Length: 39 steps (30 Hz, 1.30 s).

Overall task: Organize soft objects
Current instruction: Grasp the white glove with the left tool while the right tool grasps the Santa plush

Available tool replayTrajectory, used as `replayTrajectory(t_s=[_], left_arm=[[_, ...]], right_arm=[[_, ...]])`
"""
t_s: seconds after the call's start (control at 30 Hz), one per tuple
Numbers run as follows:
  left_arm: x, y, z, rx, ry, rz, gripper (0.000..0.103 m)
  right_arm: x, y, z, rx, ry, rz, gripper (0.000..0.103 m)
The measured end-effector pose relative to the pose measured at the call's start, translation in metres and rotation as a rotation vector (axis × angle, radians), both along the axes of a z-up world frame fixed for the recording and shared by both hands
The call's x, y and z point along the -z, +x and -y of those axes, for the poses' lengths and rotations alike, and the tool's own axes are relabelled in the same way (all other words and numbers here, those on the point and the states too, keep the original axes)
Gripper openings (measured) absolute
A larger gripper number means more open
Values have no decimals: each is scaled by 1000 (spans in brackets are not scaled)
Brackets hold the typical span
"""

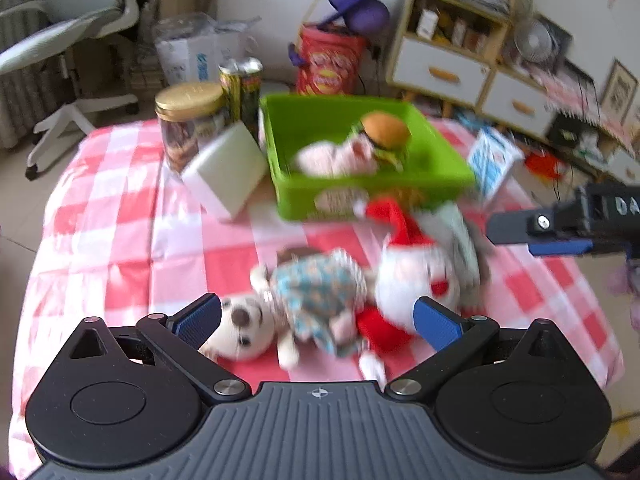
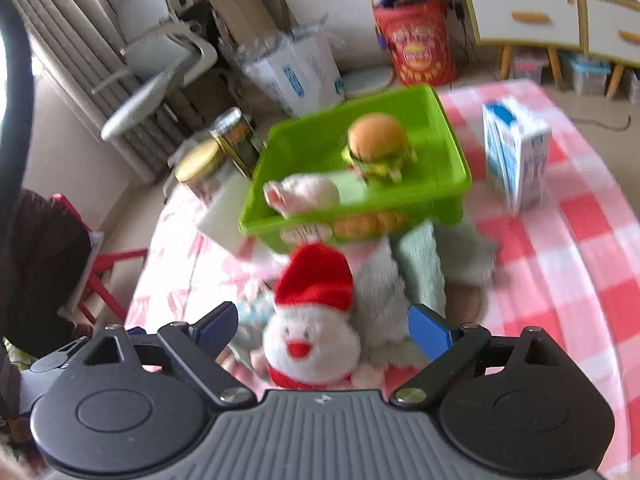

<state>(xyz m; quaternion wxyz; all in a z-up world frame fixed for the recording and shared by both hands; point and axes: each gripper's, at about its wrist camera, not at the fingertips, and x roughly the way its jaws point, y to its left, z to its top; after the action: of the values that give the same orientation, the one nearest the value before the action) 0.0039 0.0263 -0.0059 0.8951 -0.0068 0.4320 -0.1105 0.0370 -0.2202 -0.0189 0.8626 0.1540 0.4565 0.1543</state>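
Spread wide, the left gripper (image 1: 318,318) hangs low over a plush bear (image 1: 280,312) in a pale blue patterned dress, which lies on its side between the blue pads without either pad touching it. Just right of the bear, a white plush with a red hat (image 1: 404,264) lies against it, and a grey-green soft toy (image 1: 464,248) sits behind that. In the right wrist view the right gripper (image 2: 324,328) is likewise parted, its fingers on either side of the red-hatted plush (image 2: 312,320) with a gap on both sides; whether they touch the fur is hard to tell through the blur. All this rests on a red-and-white checked cloth (image 1: 120,216) covering the table. Farther back stands a green plastic bin (image 1: 436,184) that already holds a plush hamburger (image 1: 386,130) and a pink soft toy (image 1: 336,158). Left of the bin are a white block (image 1: 228,168), a gold-lidded jar (image 1: 186,120) and two tall cans (image 1: 242,88); to the right of it stands a blue-and-white carton (image 1: 492,164). Beyond the table, the room shows a grey office chair (image 1: 72,28) at far left, a red printed drum (image 1: 330,60) with a purple toy on top, and a white cabinet with drawers (image 1: 452,68) at far right.
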Motion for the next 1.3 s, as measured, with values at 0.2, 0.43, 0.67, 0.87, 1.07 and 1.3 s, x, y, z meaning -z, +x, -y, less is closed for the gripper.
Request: replayTrajectory(t_s=[0.2,0.43,0.67,0.87,1.07,1.3], left_arm=[[19,-14,6,97,42,-87,98],[36,-21,21,227,55,-200,97],[52,-25,34,278,109,-282,90],[58,-24,36,289,110,-302,78],[57,-25,36,297,98,-309,69],[55,-27,36,302,76,-310,54]], right_arm=[[24,-5,-3,-19,-46,-81,68],[34,-4,-13,-32,-39,-138,68],[39,2,-28,-35,-40,-162,68],[42,7,-38,-48,-9,-174,68],[44,11,-47,-41,-5,-160,68],[49,18,-51,-13,-15,-164,61]])
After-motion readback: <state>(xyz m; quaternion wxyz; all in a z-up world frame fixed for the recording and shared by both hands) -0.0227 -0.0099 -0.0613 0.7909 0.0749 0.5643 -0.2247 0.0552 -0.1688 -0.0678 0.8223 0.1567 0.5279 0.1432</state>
